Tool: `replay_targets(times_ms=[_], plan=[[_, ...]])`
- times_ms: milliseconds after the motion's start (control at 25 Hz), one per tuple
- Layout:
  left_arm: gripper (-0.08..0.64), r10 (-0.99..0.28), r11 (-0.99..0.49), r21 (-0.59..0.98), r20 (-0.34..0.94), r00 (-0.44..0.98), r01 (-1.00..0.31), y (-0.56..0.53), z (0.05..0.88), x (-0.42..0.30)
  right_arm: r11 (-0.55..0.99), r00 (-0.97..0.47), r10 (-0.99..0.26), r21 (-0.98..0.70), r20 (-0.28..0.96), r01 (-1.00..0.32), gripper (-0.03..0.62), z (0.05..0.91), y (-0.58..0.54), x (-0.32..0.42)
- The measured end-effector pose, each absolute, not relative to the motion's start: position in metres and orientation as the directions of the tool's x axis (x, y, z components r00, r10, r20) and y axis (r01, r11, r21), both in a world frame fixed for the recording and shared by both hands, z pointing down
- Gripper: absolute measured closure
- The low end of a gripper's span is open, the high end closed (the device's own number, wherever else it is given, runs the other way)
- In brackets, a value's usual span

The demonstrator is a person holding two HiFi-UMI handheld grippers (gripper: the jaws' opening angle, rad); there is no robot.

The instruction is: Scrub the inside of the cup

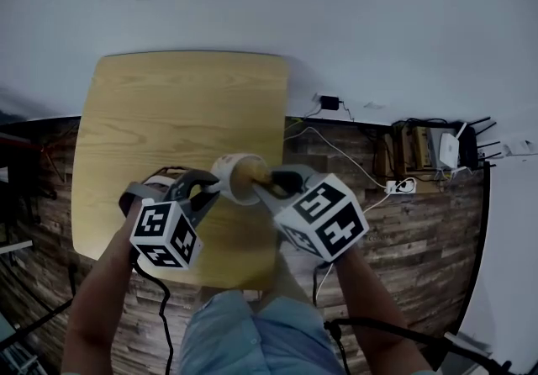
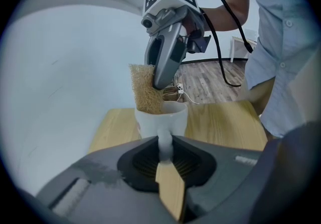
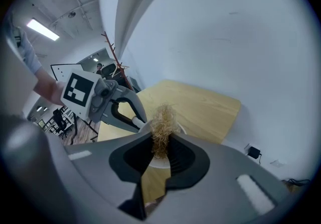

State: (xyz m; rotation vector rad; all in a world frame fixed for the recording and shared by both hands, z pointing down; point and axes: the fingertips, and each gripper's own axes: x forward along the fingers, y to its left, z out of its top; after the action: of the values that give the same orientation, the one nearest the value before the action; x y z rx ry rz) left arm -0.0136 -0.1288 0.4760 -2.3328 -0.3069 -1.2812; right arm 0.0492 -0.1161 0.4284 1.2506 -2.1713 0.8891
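Note:
A white cup (image 1: 236, 178) is held above the wooden table (image 1: 168, 121), its mouth tilted toward the right. My left gripper (image 1: 212, 188) is shut on the cup's handle (image 2: 164, 143); the cup body (image 2: 160, 117) shows just past its jaws. My right gripper (image 1: 267, 182) is shut on a tan fibrous scrubber (image 3: 161, 130). The scrubber (image 2: 146, 88) reaches into the cup's mouth at its rim, and its lower end is hidden inside. In the right gripper view the cup's rim (image 3: 178, 130) peeks out behind the scrubber.
The table stands against a pale wall (image 1: 336, 20). To the right on the wood floor lie a power strip (image 1: 402, 186), cables and a router (image 1: 448, 146). The person's legs (image 1: 244, 331) are at the table's near edge.

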Motion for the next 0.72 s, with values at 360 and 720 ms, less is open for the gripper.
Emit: replay_targets(times_ms=[360,720], plan=[[0.488,-0.027,-0.891,-0.274,0.828,0.560,0.362,-0.132,0.475,-0.015,0.313,-0.453,-0.558,-0.330,0.695,-0.891,0.525,0.456,-0.095,0.059],[0.488,-0.020,-0.901,-0.267,0.813,0.582,0.341,-0.127,0.475,-0.011,0.274,-0.505,-0.561,-0.428,0.656,-0.861,0.525,0.457,-0.083,0.036]])
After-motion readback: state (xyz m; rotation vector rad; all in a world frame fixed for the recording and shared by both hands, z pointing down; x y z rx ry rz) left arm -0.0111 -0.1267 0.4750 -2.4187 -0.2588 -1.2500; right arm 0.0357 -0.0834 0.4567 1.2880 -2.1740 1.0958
